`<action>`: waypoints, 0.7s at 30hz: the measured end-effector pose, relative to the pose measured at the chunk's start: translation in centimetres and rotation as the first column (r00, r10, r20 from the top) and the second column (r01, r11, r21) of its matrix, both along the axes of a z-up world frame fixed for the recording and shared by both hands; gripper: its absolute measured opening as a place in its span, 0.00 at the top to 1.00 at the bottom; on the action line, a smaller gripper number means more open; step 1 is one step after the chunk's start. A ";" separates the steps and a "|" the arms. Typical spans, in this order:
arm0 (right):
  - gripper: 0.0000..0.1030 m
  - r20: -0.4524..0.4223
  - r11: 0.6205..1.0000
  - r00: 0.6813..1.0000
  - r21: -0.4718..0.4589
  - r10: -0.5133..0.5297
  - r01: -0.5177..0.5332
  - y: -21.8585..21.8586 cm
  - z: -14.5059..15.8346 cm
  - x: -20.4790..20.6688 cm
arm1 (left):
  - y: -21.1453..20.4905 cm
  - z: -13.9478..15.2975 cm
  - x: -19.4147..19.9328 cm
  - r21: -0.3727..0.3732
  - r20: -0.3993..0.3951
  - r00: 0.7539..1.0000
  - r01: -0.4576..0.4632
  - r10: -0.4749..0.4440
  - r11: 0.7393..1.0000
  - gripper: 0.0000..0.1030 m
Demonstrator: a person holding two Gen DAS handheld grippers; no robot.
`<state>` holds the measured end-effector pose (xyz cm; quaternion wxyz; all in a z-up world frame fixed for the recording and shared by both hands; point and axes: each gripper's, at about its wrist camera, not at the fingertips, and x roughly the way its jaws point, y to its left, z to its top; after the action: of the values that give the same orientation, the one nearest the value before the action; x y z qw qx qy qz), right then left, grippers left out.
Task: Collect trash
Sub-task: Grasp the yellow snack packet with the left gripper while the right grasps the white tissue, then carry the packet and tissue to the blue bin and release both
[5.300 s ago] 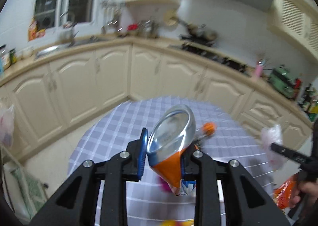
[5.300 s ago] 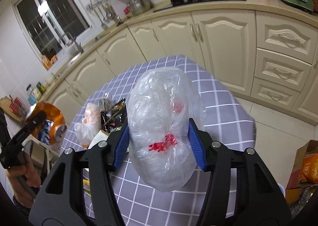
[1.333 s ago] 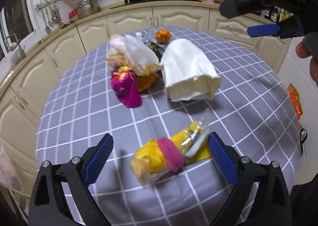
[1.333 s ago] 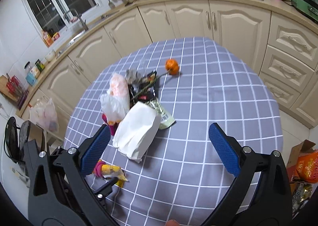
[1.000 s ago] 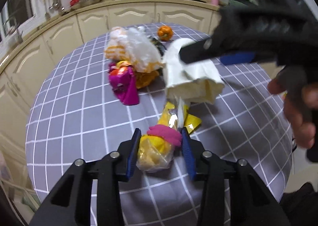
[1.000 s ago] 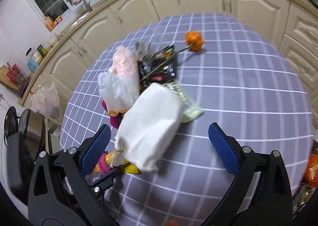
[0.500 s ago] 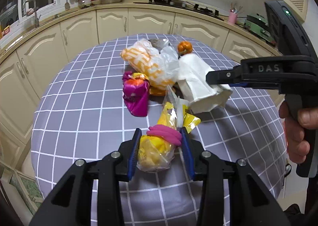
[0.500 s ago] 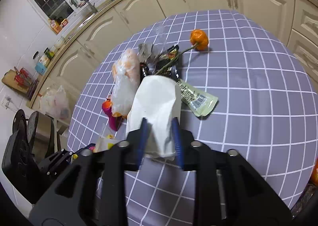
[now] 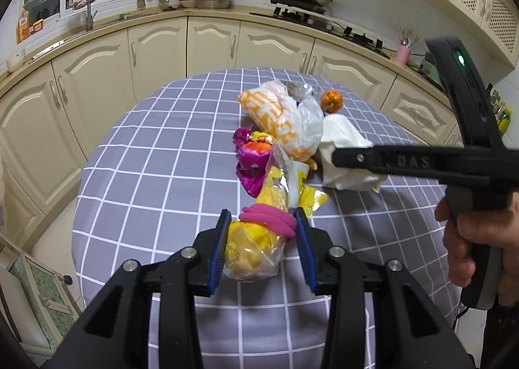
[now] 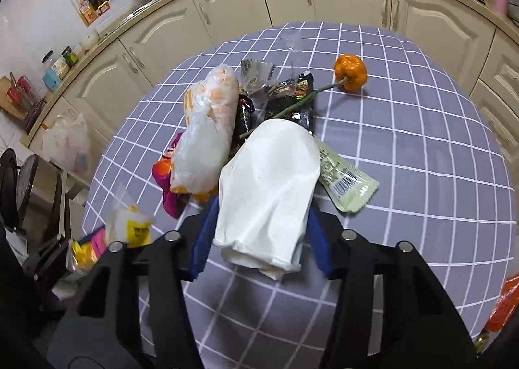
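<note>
My left gripper (image 9: 262, 223) is shut on a yellow snack bag (image 9: 253, 245) with a pink band around it, held just above the checked round table (image 9: 162, 167). In the right wrist view that bag (image 10: 81, 252) shows at the lower left. The right gripper (image 10: 262, 236) is closing around the near end of a white paper bag (image 10: 269, 180). The bag lies between its jaws, and the blue pads (image 10: 204, 239) touch its sides. Seen from the left wrist view, the right gripper (image 9: 340, 158) reaches over the white paper bag (image 9: 340, 138), a hand on its handle.
Behind the paper bag lie an orange-and-white plastic bag (image 10: 207, 129), a magenta wrapper (image 9: 251, 161), a black wrapper (image 10: 292, 99), a pale green wrapper (image 10: 347, 184) and an orange fruit on a stem (image 10: 351, 72). Cream cabinets (image 9: 155, 54) ring the table. Orange packaging (image 10: 502, 307) lies on the floor at right.
The left gripper closed on the yellow snack bag and lifted it slightly. The right gripper, open above the table before, came down and its jaws closed around the white paper bag.
</note>
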<state>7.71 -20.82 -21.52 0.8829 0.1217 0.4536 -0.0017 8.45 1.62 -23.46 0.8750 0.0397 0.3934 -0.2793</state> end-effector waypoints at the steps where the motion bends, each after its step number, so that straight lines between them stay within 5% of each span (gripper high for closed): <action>1: 0.52 0.012 1.000 1.000 0.018 -0.007 0.007 -0.6 0.2 -0.5 | -0.1 0.1 -0.2 -0.003 0.003 1.000 -0.001 0.001 1.000 0.63; 12: 0.51 0.205 0.991 0.974 0.114 -0.097 0.074 -5.5 6.3 -5.9 | -2.4 4.3 -0.8 -0.078 0.075 0.997 0.011 -0.005 0.997 0.63; 21: 0.51 0.370 0.971 0.898 0.105 -0.239 0.215 -11.5 11.4 -12.5 | -7.8 8.8 -2.2 -0.134 0.158 0.985 0.086 -0.064 0.987 0.63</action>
<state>-4.80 -32.29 -10.11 0.9435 0.1988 0.2563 -0.0672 6.29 -6.16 -14.67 0.8920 0.0142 0.3029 -0.3354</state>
